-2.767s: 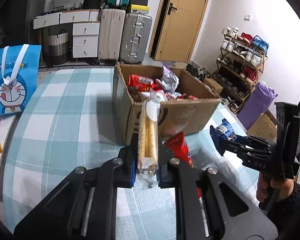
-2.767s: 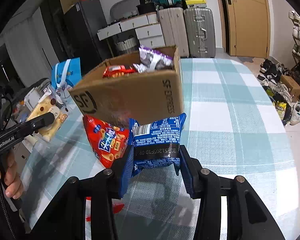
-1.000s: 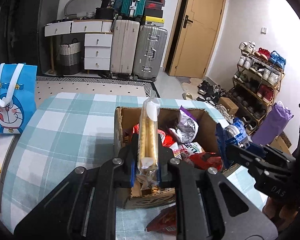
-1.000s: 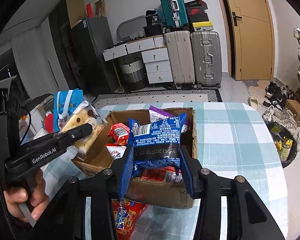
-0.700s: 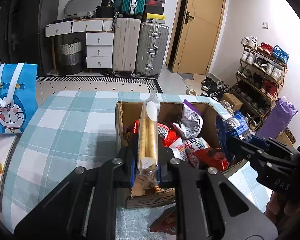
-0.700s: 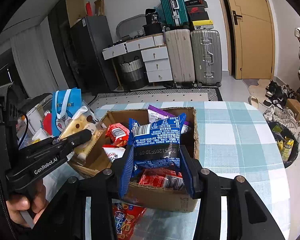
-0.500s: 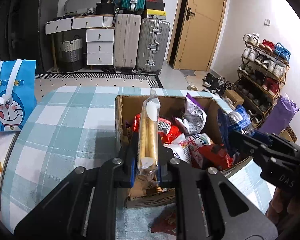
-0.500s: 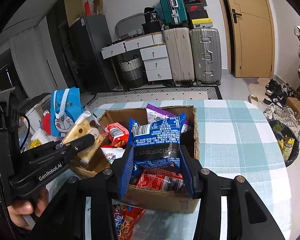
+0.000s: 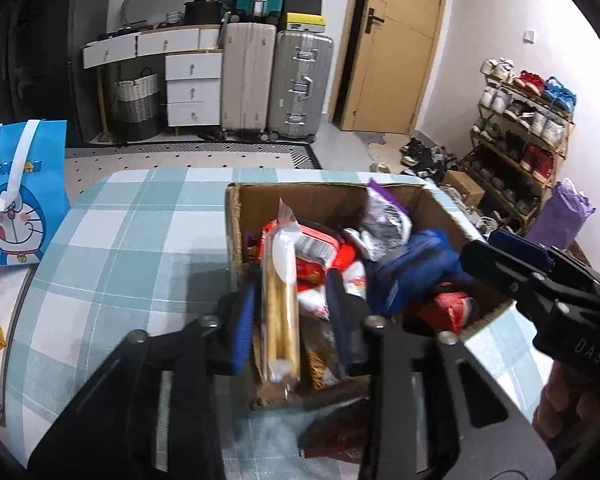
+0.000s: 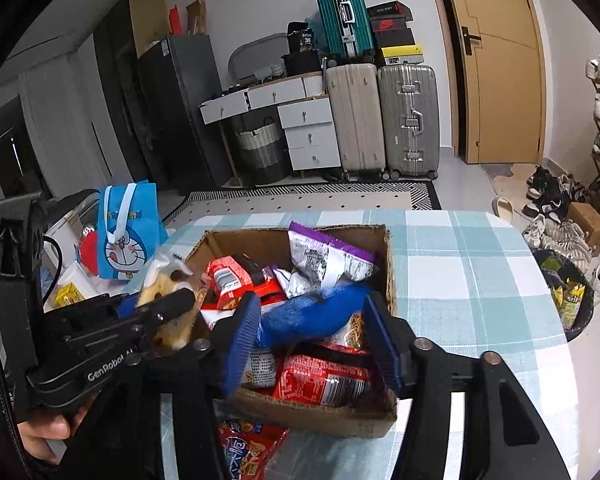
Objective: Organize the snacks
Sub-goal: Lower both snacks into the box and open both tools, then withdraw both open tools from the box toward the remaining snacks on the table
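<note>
A cardboard box (image 9: 236,216) full of snack packs stands on the checked table; it also shows in the right wrist view (image 10: 388,256). My left gripper (image 9: 292,320) is open over the box's near edge, and a long golden biscuit pack (image 9: 280,312) lies loose between its jaws. My right gripper (image 10: 312,340) is open over the box, and a blurred blue snack bag (image 10: 312,314) drops out between its jaws; the bag also shows in the left wrist view (image 9: 412,264). A purple bag (image 10: 328,256) sticks up at the back of the box.
A red snack bag (image 10: 244,452) lies on the table in front of the box. A blue Doraemon bag (image 9: 16,192) stands at the table's left edge. Suitcases, drawers and a shoe rack stand beyond the table.
Both grippers have opened over the box. The blue bag has tipped and is falling from the right gripper. The golden biscuit pack has come loose in the left gripper.
</note>
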A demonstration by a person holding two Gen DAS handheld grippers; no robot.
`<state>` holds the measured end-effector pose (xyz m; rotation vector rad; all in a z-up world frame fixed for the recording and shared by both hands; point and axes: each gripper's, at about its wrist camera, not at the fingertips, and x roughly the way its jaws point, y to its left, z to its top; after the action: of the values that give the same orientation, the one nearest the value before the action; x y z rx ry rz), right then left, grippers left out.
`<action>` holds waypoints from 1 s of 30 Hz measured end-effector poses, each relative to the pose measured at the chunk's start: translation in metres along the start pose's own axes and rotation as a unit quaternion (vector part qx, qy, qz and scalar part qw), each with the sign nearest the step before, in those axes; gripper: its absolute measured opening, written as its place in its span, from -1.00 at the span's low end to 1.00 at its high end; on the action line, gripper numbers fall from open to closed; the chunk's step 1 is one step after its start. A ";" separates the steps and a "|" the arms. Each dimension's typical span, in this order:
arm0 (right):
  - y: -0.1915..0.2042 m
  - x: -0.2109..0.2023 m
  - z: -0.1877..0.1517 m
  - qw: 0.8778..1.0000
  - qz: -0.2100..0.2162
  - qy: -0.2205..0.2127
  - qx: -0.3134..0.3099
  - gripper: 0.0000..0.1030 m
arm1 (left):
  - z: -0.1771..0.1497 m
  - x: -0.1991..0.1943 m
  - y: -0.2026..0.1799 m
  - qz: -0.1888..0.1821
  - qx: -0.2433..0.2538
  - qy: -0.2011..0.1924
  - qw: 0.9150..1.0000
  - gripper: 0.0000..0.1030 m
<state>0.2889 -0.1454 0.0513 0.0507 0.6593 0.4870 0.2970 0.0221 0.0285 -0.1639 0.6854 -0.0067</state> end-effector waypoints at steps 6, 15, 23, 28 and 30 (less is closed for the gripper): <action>0.000 -0.018 -0.007 1.000 -0.018 -0.007 -0.010 0.87 | -0.006 -0.024 -0.007 -0.005 0.017 -0.010 1.000 0.75; -0.015 -0.048 -0.041 0.999 -0.033 0.016 0.014 0.99 | -0.032 -0.067 0.011 0.000 -0.006 -0.010 1.000 0.98; -0.008 -0.068 -0.073 0.999 -0.021 0.041 0.027 0.99 | -0.062 -0.088 0.020 0.016 0.001 0.009 1.000 0.98; -0.001 -0.070 -0.087 0.997 -0.027 0.061 0.030 0.99 | -0.077 -0.091 0.019 0.019 0.013 0.020 1.000 0.98; 0.002 -0.070 -0.093 0.997 -0.021 0.070 0.029 0.99 | -0.084 -0.094 0.021 0.022 0.014 0.024 0.999 0.98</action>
<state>0.1841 -0.1849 0.0186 0.0569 0.8104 0.4338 0.1704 0.0360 0.0207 -0.1231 0.7369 0.0215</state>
